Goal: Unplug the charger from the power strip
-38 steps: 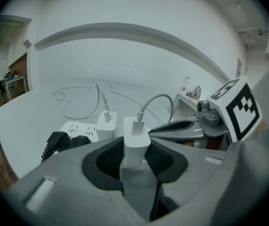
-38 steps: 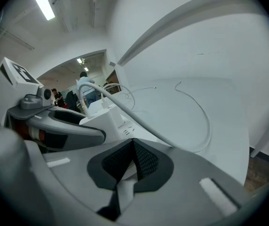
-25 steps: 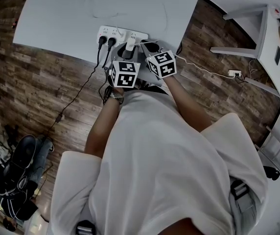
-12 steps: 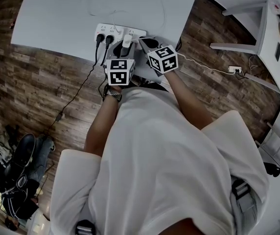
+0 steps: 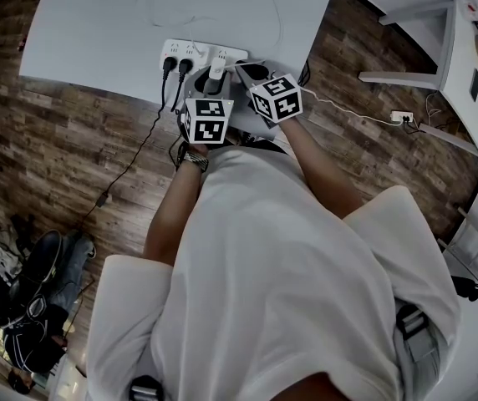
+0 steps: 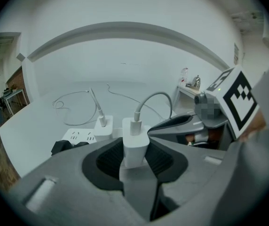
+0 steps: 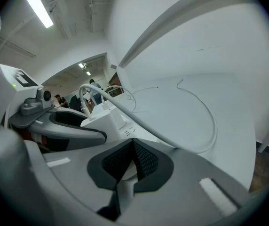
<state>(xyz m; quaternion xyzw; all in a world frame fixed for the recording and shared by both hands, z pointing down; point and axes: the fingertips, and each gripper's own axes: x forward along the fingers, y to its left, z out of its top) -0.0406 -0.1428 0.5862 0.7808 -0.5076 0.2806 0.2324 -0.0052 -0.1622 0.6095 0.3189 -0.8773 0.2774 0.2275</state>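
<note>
A white power strip [image 5: 190,53] lies at the near edge of the white table [image 5: 88,23], with two black plugs [image 5: 177,65] in its left sockets. My left gripper [image 5: 214,78] is shut on the white charger [image 6: 135,142]: both ribbed pads press its sides, and its cable arches up and to the right. The jaws hide the charger's base. A second white charger [image 6: 103,126] stands in the power strip [image 6: 78,136] behind it. My right gripper [image 7: 132,141] is just right of the charger, its tips together at the strip's [image 7: 118,124] right end, nothing held.
Thin white cables [image 5: 151,7] loop over the table. Black cords hang from the plugs to the wooden floor [image 5: 72,140]. A white cabinet [image 5: 465,48] stands at the right, a floor socket [image 5: 400,125] near it. A black chair [image 5: 30,282] is at the lower left.
</note>
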